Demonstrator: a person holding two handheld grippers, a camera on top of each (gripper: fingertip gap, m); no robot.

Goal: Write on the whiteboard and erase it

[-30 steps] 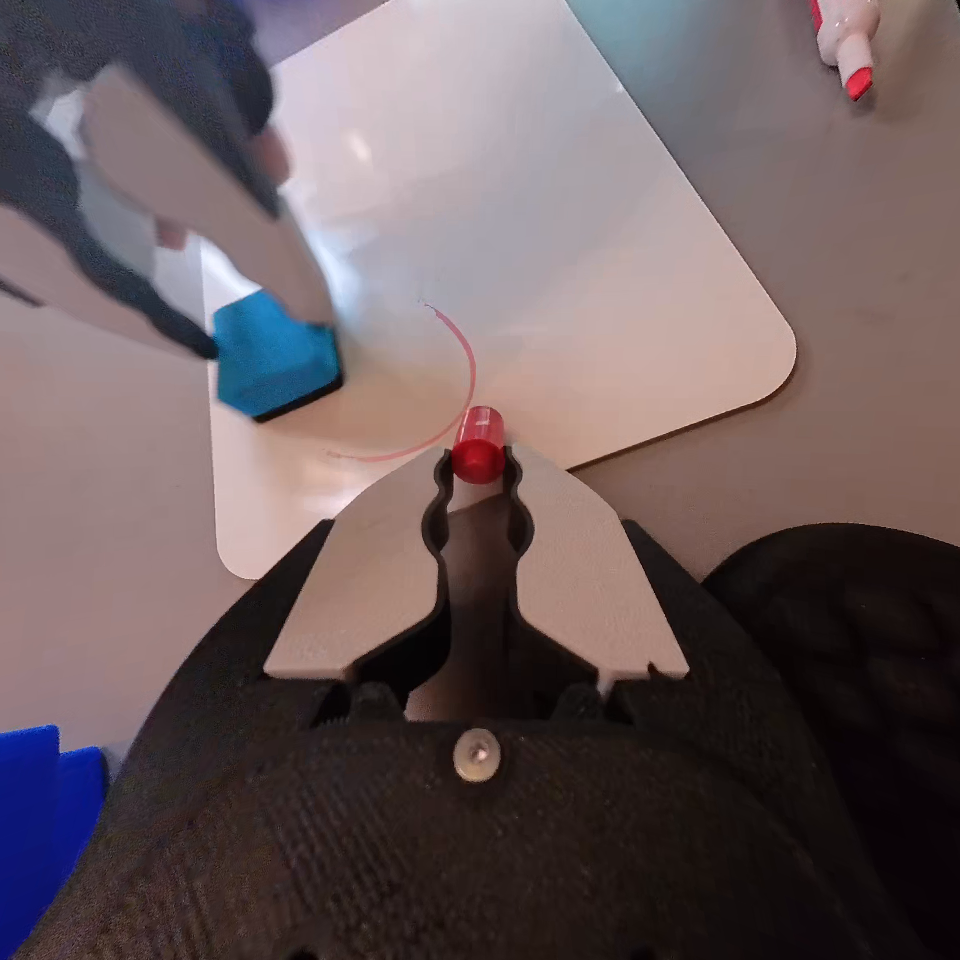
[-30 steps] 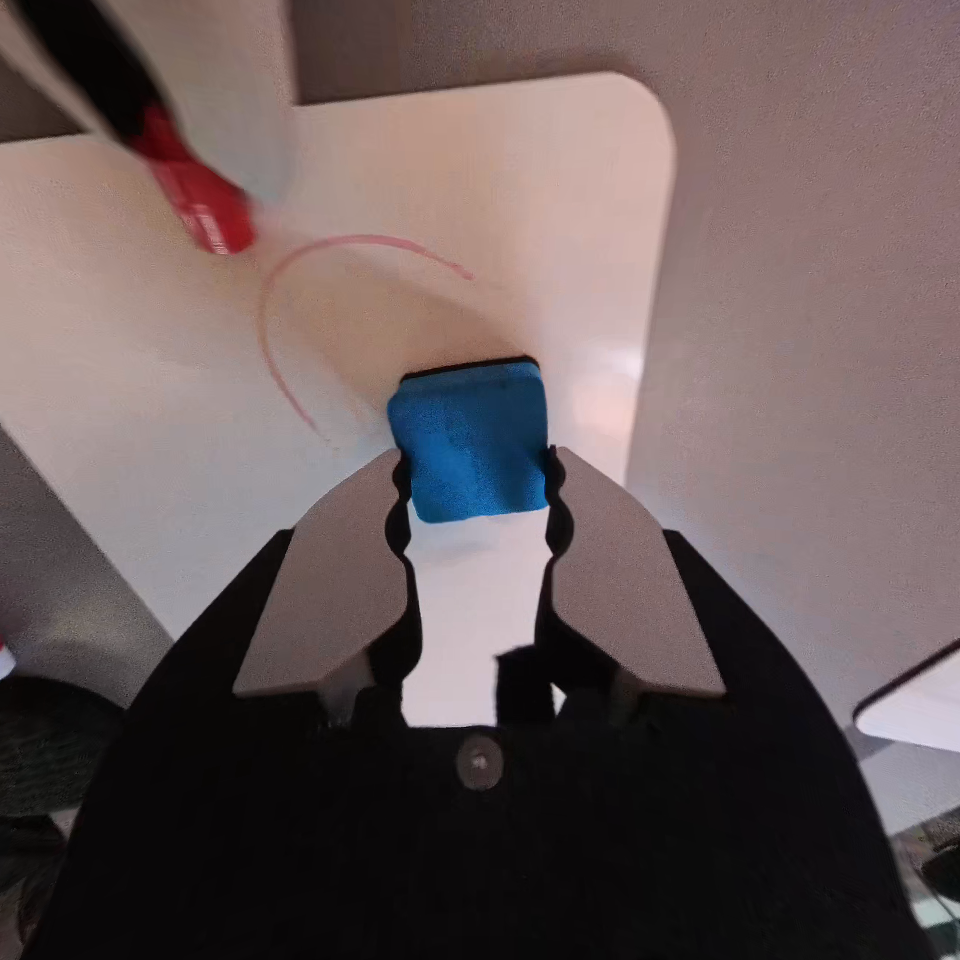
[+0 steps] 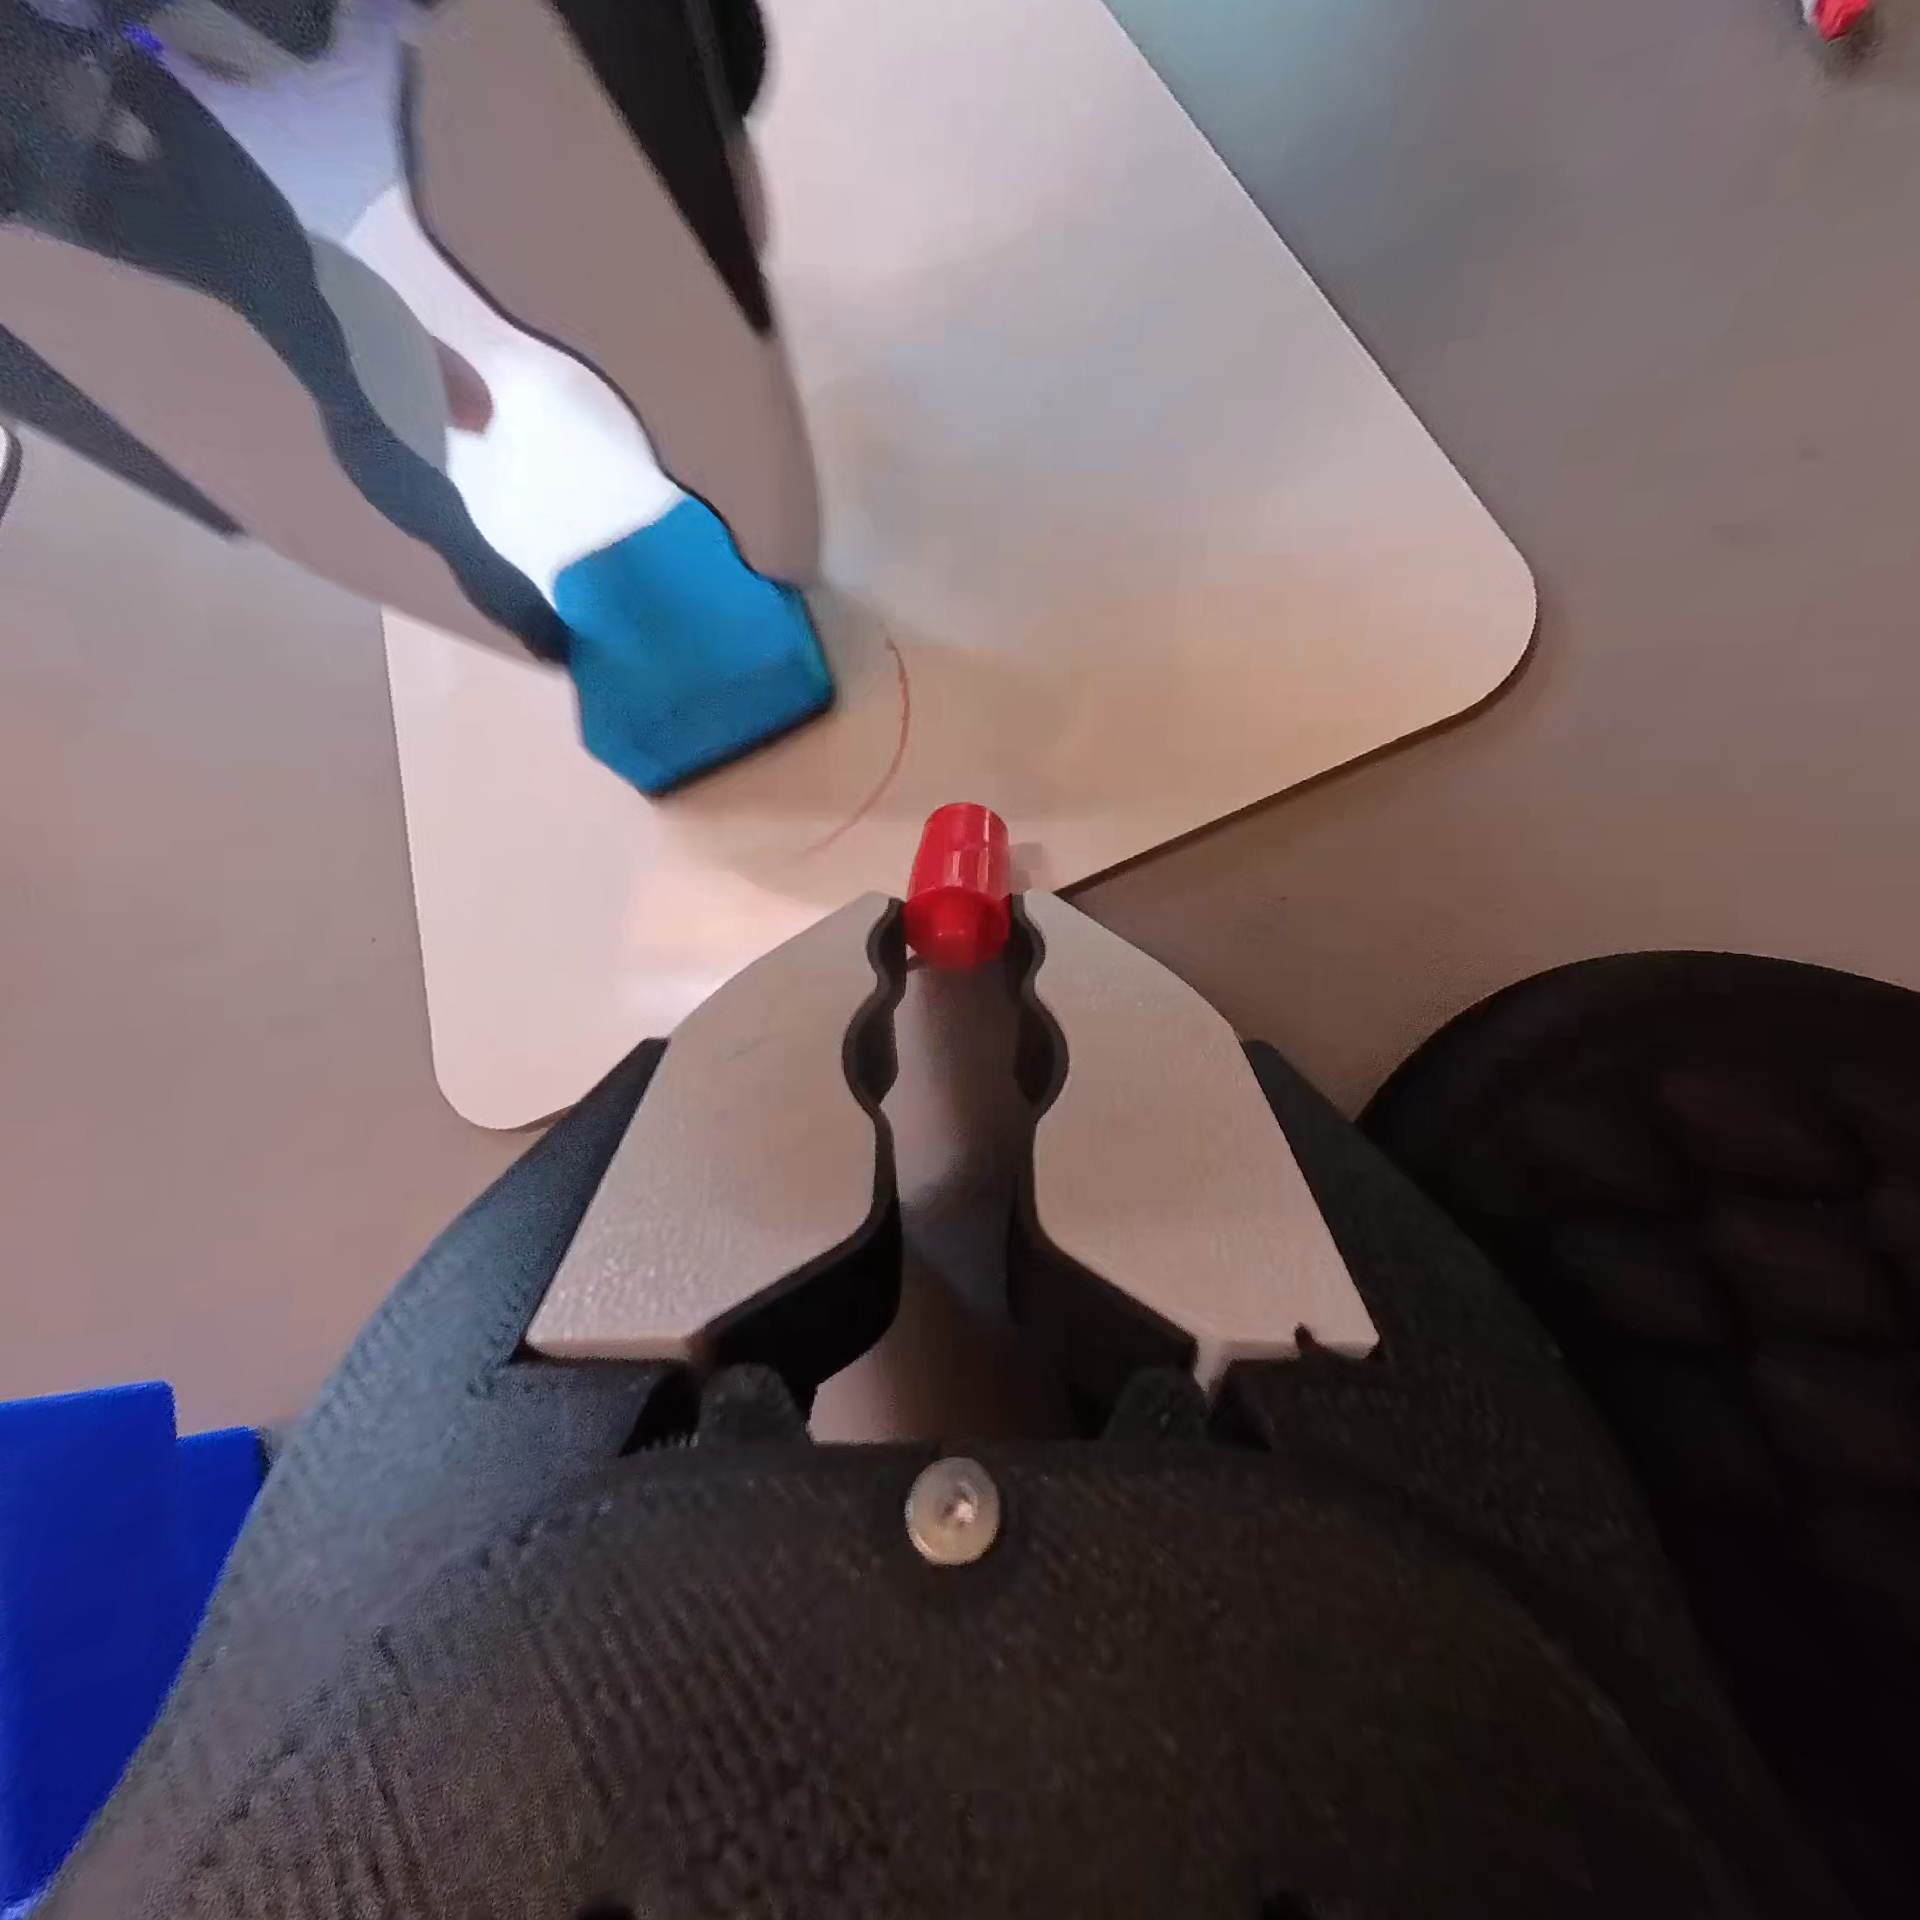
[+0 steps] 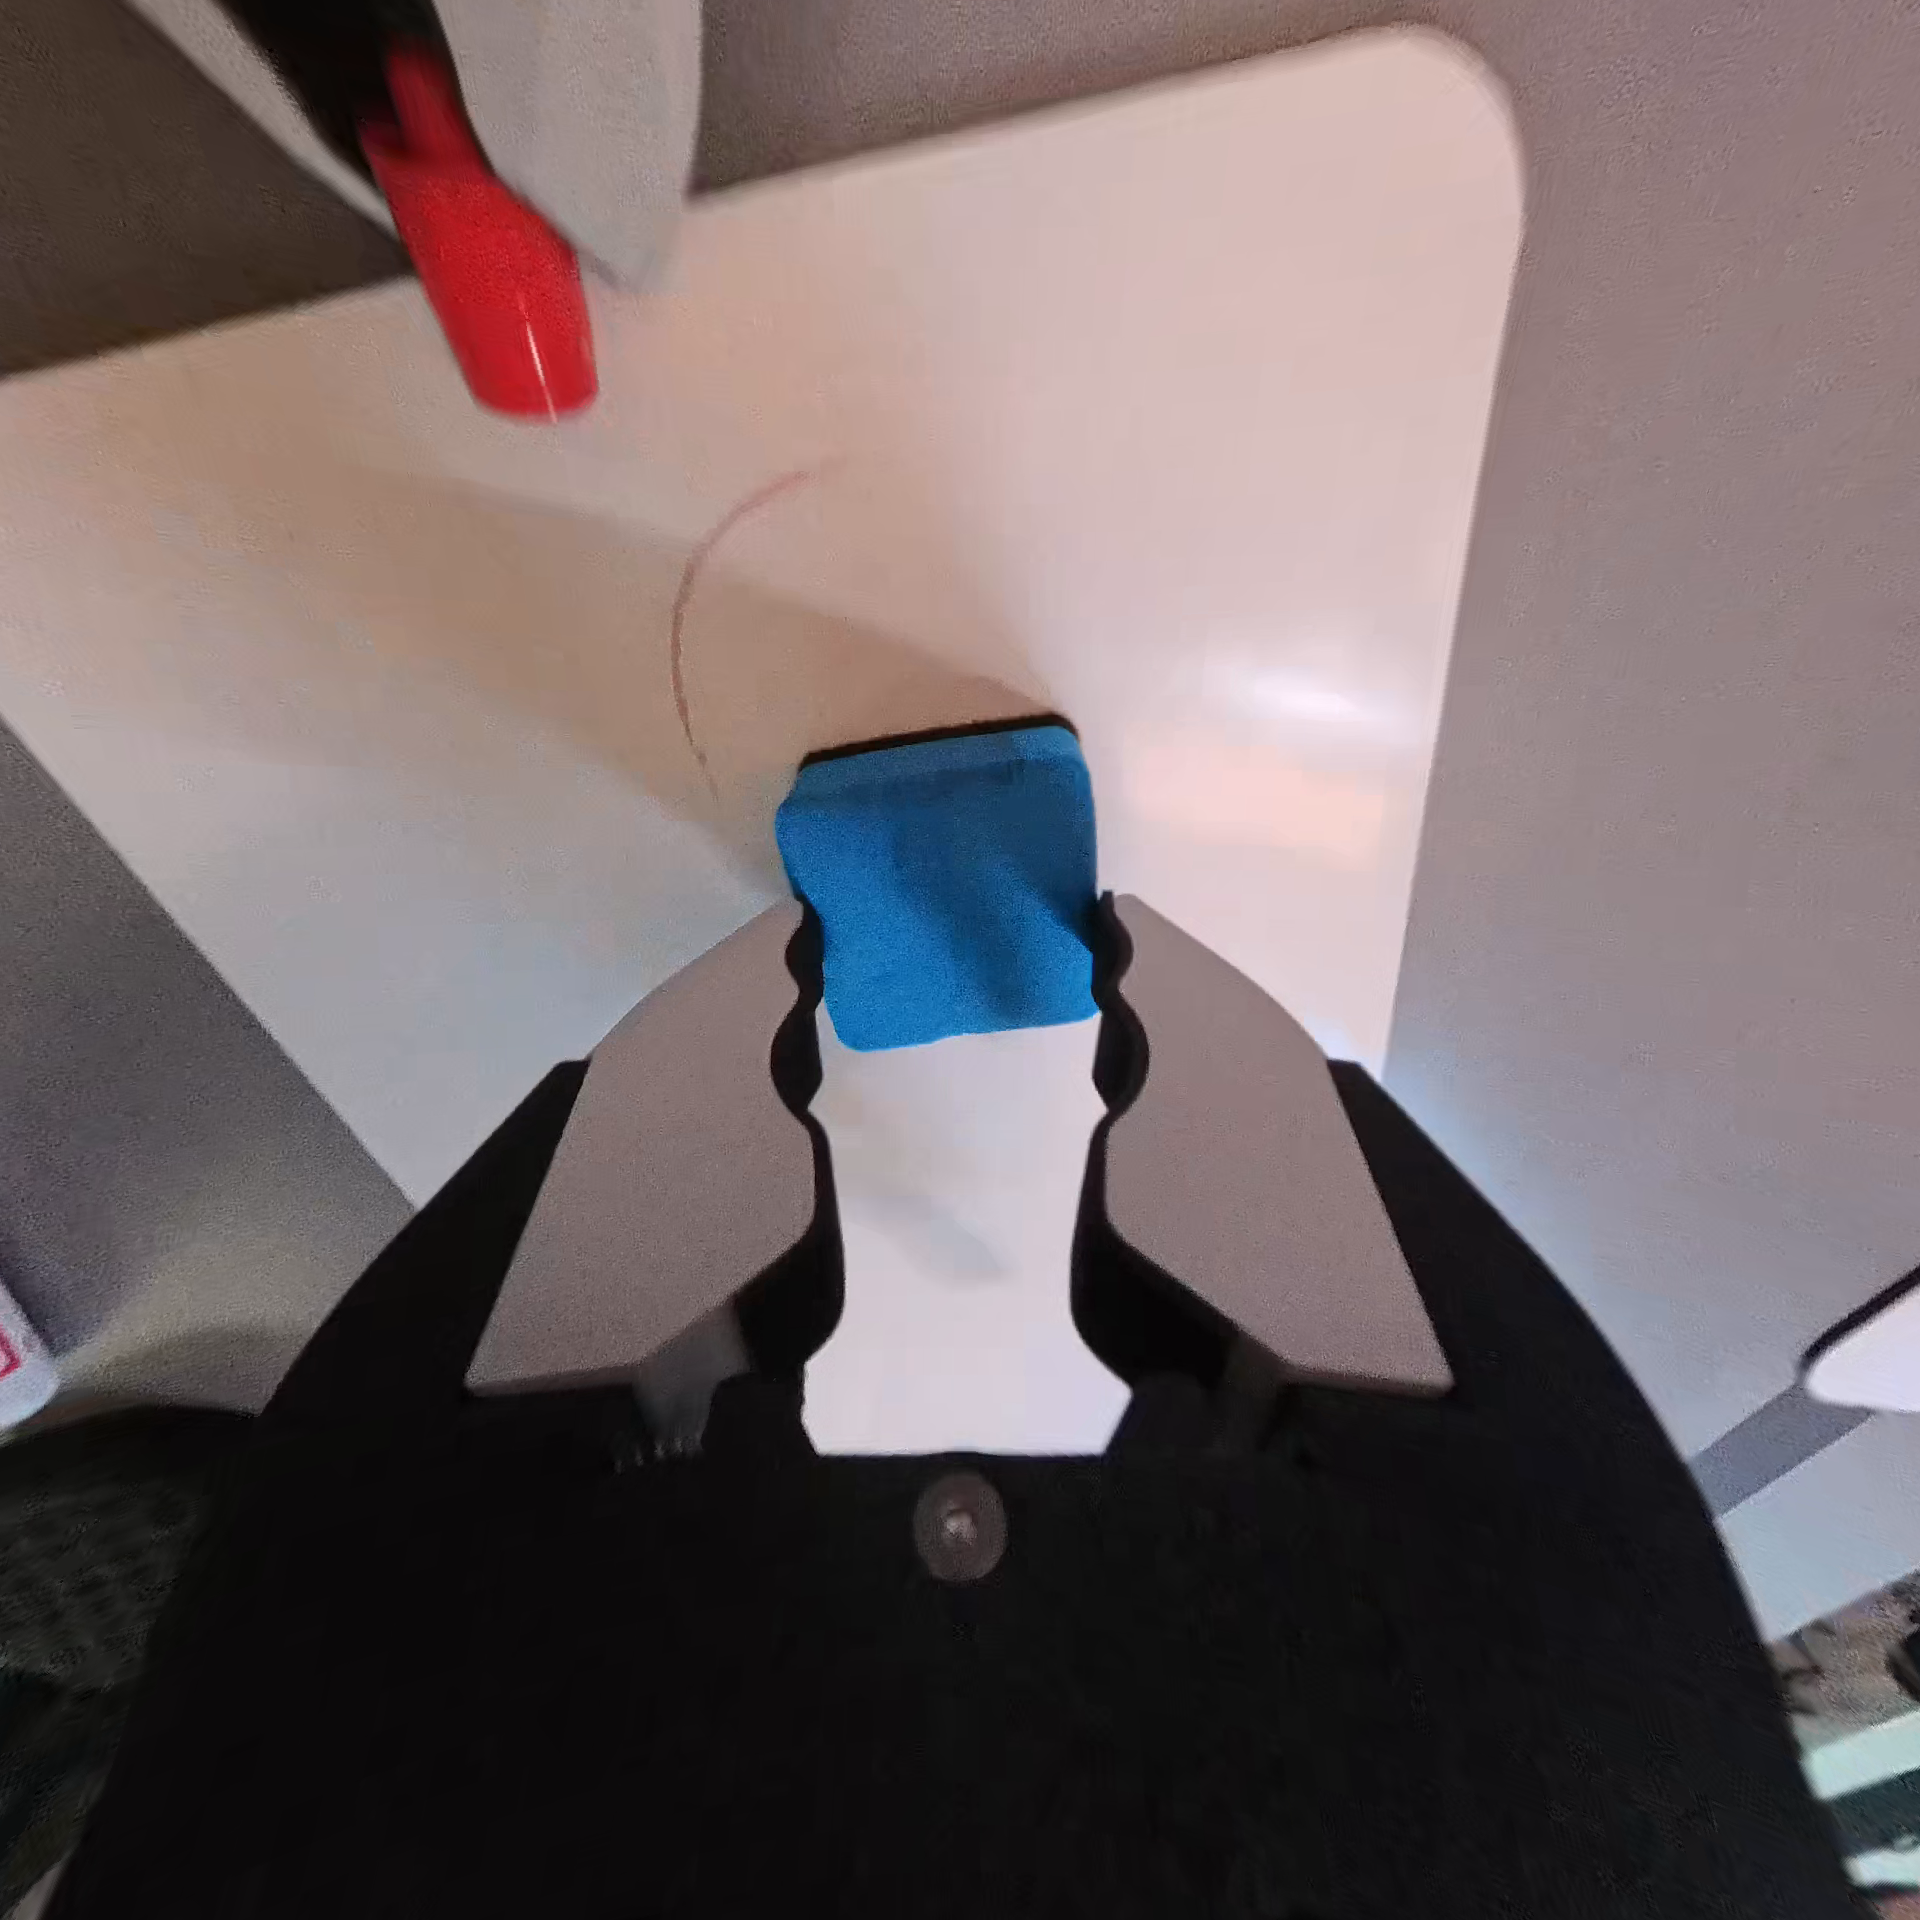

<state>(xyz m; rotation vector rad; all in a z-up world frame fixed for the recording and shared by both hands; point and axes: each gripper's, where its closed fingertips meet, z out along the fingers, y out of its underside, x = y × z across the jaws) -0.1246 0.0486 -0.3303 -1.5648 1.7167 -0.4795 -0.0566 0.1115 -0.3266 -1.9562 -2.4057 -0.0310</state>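
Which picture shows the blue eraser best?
The right wrist view: the blue eraser sits close and centred between the right hand-held gripper fingers. The left wrist view shows it farther off, blurred, partly hidden behind that gripper.

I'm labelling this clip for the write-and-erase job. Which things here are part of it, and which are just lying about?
In use:
whiteboard
red marker, shut in the left gripper
blue eraser, shut in the right gripper
faint red arc

Lying about:
second marker, on the table at the far right
blue object, bottom left
dark round object
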